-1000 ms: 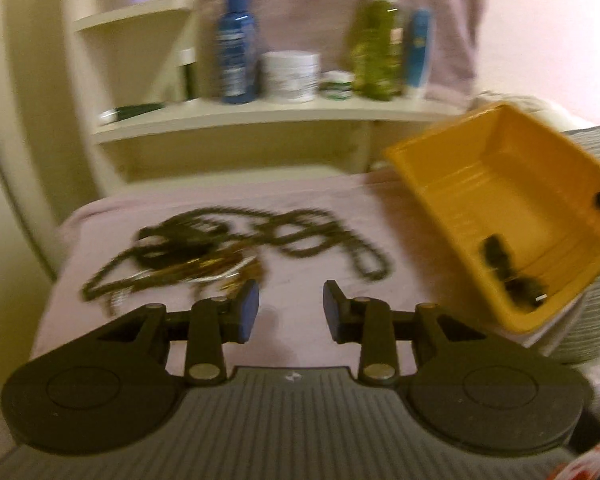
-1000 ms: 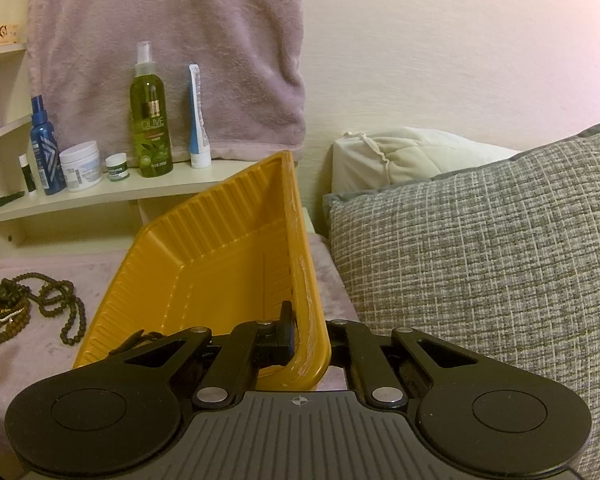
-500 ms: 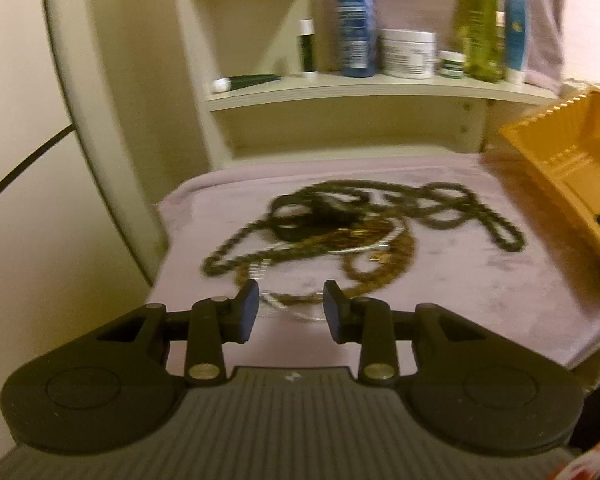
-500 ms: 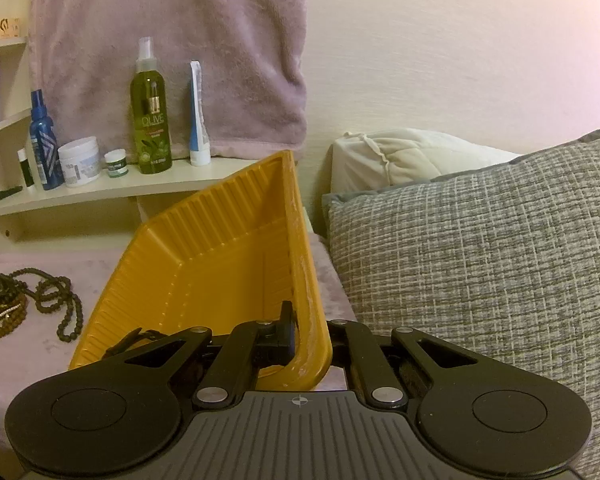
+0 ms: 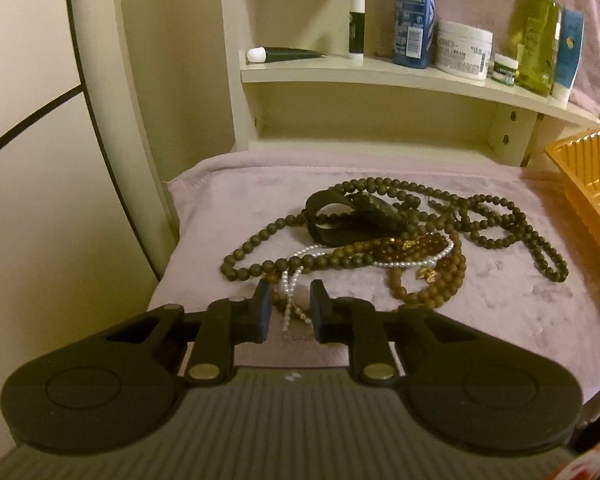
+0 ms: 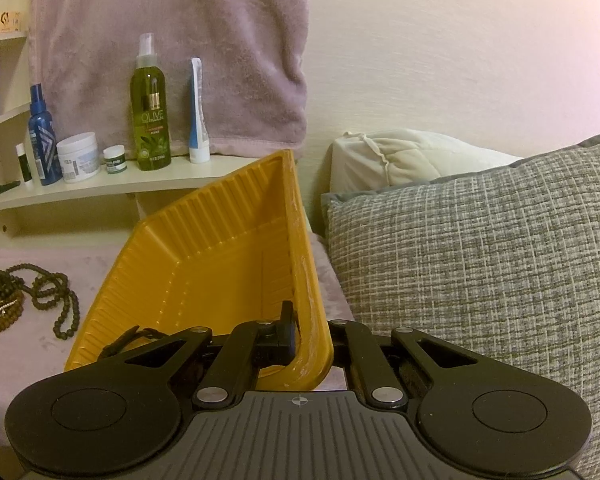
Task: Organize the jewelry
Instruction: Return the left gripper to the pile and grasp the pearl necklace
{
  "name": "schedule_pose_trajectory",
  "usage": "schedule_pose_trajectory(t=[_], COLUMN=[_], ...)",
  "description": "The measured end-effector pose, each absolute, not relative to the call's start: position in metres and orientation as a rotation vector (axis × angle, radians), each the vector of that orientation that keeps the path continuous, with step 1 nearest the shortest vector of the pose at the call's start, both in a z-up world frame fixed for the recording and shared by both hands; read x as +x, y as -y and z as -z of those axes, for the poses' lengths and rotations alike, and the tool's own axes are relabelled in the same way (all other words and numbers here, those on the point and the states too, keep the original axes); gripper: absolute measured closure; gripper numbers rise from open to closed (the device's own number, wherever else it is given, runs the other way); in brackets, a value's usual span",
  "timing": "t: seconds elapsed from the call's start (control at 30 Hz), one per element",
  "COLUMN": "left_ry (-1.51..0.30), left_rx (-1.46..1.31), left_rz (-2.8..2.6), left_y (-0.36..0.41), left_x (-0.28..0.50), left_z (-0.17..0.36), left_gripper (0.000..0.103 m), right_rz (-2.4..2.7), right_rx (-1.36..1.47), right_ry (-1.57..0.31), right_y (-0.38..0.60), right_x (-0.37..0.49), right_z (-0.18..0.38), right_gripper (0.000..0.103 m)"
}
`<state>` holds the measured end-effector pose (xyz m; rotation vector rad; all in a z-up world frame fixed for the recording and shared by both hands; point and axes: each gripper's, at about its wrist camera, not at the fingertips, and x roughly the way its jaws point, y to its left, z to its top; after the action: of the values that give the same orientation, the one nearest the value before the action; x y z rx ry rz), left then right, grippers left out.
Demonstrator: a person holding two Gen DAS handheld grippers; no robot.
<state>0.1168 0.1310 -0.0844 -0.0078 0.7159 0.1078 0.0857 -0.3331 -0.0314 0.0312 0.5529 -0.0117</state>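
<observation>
L gripper (image 5: 287,306): jaws a narrow gap apart and they have just been closing, w/ the near loop of the pearl strand (image 5: 291,294) lying between the tips; pads not seen pressing it yet, so not a grip as far as I can tell. R gripper (image 6: 309,328): clamped tight on the near rim of the yellow tray (image 6: 204,264), which is tilted up on edge, open side facing the jewelry. The relation that counts: the pearl strand runs straight ahead of the L tips, long axis roughly in line w/ the fingers, trailing away into the tangle (image 5: 396,240) mid-towel; L hand is far nearer, R is busy w/ the tray off at the towel's (image 5: 500,300) right edge. Count, approx: one long dark bead necklace (image 5: 512,224), one pearl strand, one brown bead string (image 5: 432,284), one amber-ish string, one black strap-like item (image 5: 340,220) on top; tray x1, w/ a dark item near its lower corner, can't make it out. Lifting the pearls will likely drag the neighbours.
</observation>
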Motion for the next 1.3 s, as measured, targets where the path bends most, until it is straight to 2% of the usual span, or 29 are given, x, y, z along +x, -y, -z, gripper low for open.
schedule_pose_trajectory(t=[0.17, 1.07, 1.3], left_ry=[-0.728, -0.477, -0.495], left_rx=[0.004, 0.006, 0.042], left_rz=[-0.103, 0.131, 0.131], left_y=[-0.132, -0.118, -0.115], left_x=[0.118, 0.115, 0.119], left_z=[0.083, -0.056, -0.052], left_gripper=[0.102, 0.103, 0.103], right_rz=[0.012, 0.006, 0.004], right_rx=[0.032, 0.040, 0.044], right_ry=[-0.552, -0.535, -0.530], right_y=[0.333, 0.331, 0.330], right_x=[0.086, 0.083, 0.084], right_z=[0.031, 0.028, 0.027], right_gripper=[0.098, 0.097, 0.097])
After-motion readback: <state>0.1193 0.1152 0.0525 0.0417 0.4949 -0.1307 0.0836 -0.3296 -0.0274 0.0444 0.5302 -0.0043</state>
